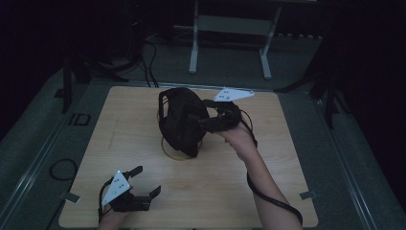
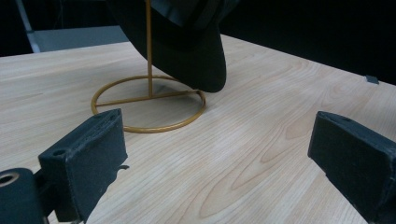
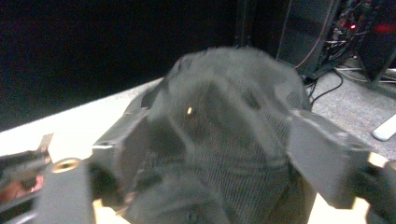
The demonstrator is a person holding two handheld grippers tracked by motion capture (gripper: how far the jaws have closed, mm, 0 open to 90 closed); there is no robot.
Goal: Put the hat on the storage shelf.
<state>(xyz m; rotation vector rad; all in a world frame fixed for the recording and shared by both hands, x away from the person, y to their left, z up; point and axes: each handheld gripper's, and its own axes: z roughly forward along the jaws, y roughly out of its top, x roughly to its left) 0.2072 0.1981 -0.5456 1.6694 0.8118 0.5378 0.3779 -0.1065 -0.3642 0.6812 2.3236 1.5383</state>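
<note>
on pale wood table (image 1: 287,191) amid dark room, left tongs (image 1: 143,181) spread, right tongs (image 1: 203,115) pinching black cap (image 1: 179,120)

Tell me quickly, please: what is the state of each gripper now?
Left gripper: open, holding nothing, low over the table.
Right gripper: closed on the black cap, which is over the gold wire stand.

One black cap (image 1: 179,120); one gold stand (image 2: 148,100) (ring-based); two grippers.
</note>
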